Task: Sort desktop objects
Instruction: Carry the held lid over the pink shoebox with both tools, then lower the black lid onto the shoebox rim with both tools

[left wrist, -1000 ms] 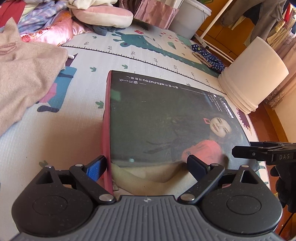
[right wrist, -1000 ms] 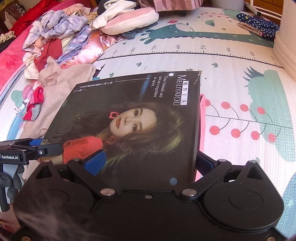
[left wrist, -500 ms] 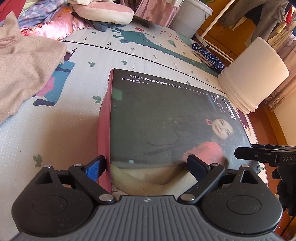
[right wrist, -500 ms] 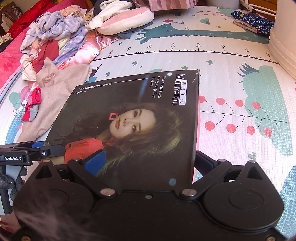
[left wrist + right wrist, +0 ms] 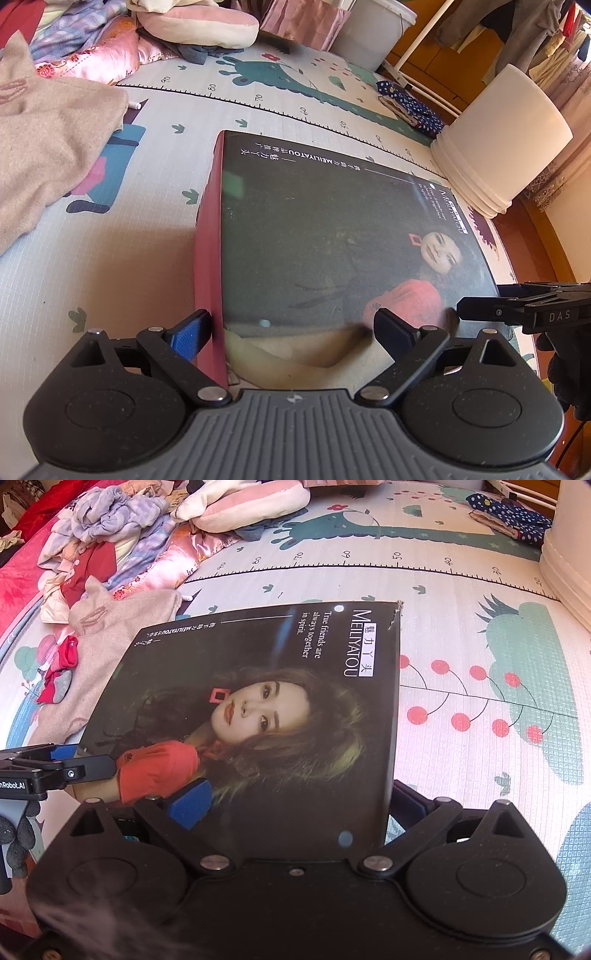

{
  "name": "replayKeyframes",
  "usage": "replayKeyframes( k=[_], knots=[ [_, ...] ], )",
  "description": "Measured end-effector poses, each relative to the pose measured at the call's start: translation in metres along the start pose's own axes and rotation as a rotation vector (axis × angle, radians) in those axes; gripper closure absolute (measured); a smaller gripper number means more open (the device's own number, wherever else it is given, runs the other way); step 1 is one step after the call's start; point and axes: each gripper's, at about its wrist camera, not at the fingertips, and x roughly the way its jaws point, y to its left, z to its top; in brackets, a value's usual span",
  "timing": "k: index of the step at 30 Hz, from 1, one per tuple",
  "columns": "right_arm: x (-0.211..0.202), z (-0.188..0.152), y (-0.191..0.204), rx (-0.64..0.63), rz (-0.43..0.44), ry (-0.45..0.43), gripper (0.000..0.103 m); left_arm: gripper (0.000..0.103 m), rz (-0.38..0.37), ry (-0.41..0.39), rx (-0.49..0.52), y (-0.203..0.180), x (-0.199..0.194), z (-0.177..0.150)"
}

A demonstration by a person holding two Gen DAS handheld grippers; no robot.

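A flat box (image 5: 332, 236) with a dark lid showing a woman's portrait and red sides is held above the play mat. My left gripper (image 5: 291, 328) is shut on one corner of it: one finger on the red side, the other on the lid. My right gripper (image 5: 303, 805) is shut on another corner of the same box (image 5: 266, 709), with one blue pad on the lid and the other finger at its right edge. Each gripper shows at the edge of the other's view, the right one (image 5: 517, 306) and the left one (image 5: 55, 768).
The patterned play mat (image 5: 480, 635) lies under the box. A beige sweater (image 5: 48, 147) and a clothes pile (image 5: 110, 535) lie left. A stack of white buckets (image 5: 506, 140) stands right, with a dotted dark cloth (image 5: 410, 107) and a white bin (image 5: 369, 33) beyond.
The box and both grippers have shifted forward over the mat, toward the ruler print and the buckets. Both grips are unchanged.
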Motion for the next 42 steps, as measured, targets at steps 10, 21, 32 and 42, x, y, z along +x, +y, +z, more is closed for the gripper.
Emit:
replayKeyframes(
  k=[10,21,32,42],
  knots=[
    [0.001,-0.002,0.000,-0.001,-0.002,0.001,0.001,0.008,0.012,0.000,0.006,-0.001,0.001,-0.002],
    [-0.006,-0.003,-0.002,0.022,0.041,0.027,0.001,0.008,0.001,0.033,0.032,0.002,-0.004,-0.004],
    [-0.007,-0.004,-0.016,0.075,-0.023,0.029,0.002,0.008,0.019,0.023,-0.003,0.004,-0.008,-0.004],
    [-0.025,0.004,-0.007,0.002,-0.082,-0.127,0.007,0.008,0.022,-0.132,0.064,-0.018,-0.018,0.005]
  ],
)
